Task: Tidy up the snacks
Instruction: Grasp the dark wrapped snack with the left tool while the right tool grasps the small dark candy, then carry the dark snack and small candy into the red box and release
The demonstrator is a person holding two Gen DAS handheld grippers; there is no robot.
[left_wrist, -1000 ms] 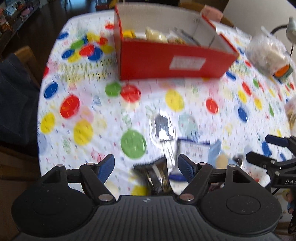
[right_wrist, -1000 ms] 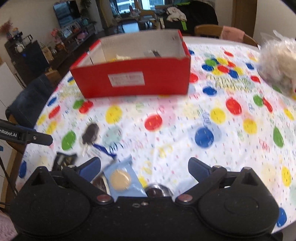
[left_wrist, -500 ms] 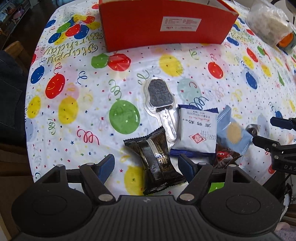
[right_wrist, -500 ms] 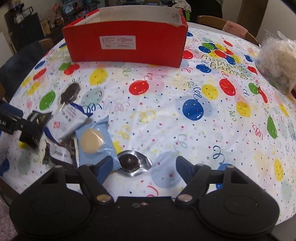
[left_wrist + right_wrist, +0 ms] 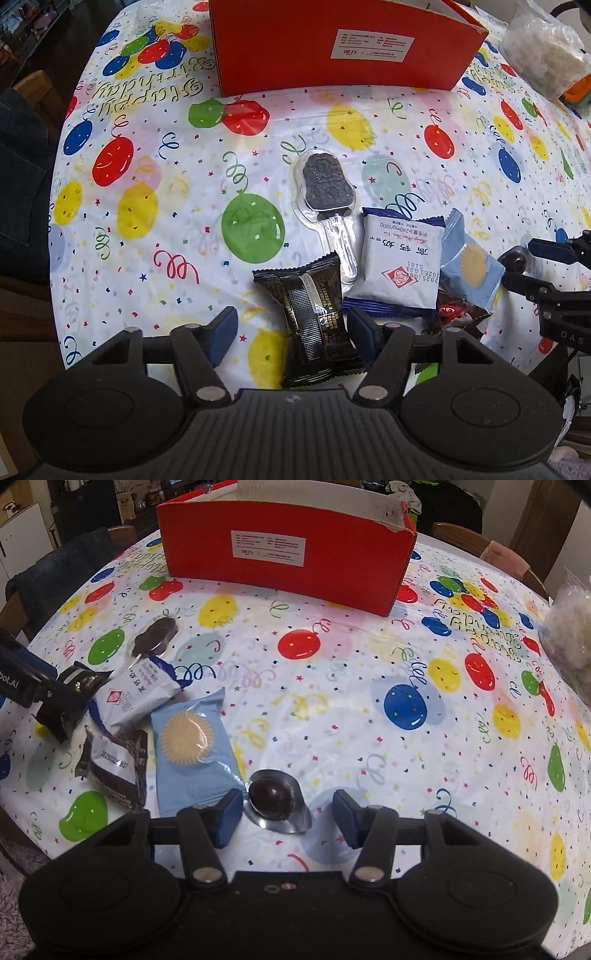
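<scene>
Several snacks lie on the balloon tablecloth. My left gripper (image 5: 291,328) is open around a black-and-gold packet (image 5: 314,310), which also shows in the right wrist view (image 5: 74,686). Beside it lie a dark lollipop in clear wrap (image 5: 327,192), a white-and-blue packet (image 5: 400,266), a light blue biscuit packet (image 5: 471,266) and a brown packet (image 5: 454,314). My right gripper (image 5: 288,819) is open around a round chocolate in a foil cup (image 5: 275,801). A red cardboard box (image 5: 332,48) stands at the far side, its inside hidden.
A clear bag of pale food (image 5: 543,55) lies at the far right, also seen in the right wrist view (image 5: 569,627). Chairs stand around the table (image 5: 476,542). Dark cloth hangs on a chair at the left (image 5: 18,177). The table's near edge is close below both grippers.
Both grippers have come down and closer to the snacks. The left now straddles the black packet, the right now straddles the foil-cup chocolate. The box has receded upward in both views.
</scene>
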